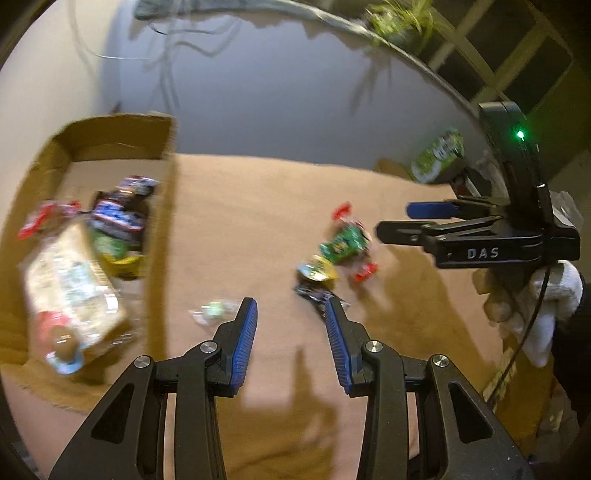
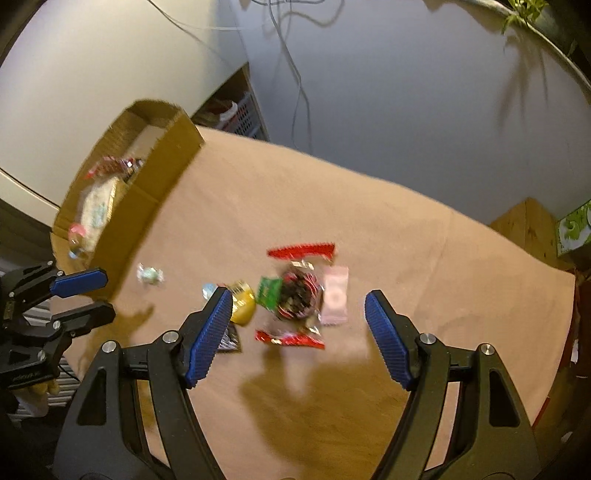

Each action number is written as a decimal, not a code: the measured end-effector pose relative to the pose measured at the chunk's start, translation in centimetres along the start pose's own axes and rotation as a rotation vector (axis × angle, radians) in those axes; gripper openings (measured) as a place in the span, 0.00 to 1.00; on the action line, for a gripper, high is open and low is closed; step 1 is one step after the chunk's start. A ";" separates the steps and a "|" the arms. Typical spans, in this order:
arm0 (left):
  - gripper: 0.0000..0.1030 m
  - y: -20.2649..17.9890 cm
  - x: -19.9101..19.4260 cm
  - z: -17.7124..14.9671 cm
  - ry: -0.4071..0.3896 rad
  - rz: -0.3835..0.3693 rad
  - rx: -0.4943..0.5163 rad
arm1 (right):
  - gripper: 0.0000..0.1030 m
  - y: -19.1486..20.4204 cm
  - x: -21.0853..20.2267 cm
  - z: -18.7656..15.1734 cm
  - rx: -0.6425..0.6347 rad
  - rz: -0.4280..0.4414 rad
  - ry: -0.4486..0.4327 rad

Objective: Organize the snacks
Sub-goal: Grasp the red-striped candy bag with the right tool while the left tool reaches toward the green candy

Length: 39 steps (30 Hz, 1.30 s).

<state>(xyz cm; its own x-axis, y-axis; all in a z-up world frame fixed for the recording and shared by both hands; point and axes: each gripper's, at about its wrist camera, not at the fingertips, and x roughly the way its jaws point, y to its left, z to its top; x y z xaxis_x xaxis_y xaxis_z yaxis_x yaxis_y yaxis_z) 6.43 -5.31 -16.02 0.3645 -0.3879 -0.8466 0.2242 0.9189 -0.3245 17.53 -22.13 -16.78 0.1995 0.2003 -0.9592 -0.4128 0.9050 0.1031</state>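
A cardboard box (image 1: pixel 162 206) at the left holds several snack packs; it also shows in the right wrist view (image 2: pixel 147 192). A loose pile of snacks lies mid-table: a red-edged pack (image 2: pixel 299 295), a green pack (image 1: pixel 341 243), a yellow pack (image 2: pixel 242 304), a black pack (image 1: pixel 317 295) and a pink packet (image 2: pixel 335 295). A small clear-wrapped candy (image 1: pixel 214 312) lies near the box. My left gripper (image 1: pixel 291 314) is open and empty above the table, near the black pack. My right gripper (image 2: pixel 299 306) is open and empty above the pile.
The table has a tan cloth (image 2: pixel 369 221). A green-and-white box (image 1: pixel 437 157) stands at the far right on a wooden crate (image 2: pixel 524 225). Cables hang on the wall behind. A plant (image 1: pixel 399 18) hangs at the top right.
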 end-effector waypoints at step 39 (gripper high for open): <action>0.36 -3.4 8.4 2.2 0.088 0.042 0.179 | 0.32 0.5 5.6 0.0 -0.039 0.051 0.087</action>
<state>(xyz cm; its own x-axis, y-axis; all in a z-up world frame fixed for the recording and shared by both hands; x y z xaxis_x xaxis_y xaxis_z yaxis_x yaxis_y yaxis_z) 10.75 -11.91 -21.10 0.2987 -0.3345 -0.8938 0.3699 0.9039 -0.2146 18.50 -20.56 -22.13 0.1005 0.2111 -0.9723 -0.4552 0.8787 0.1438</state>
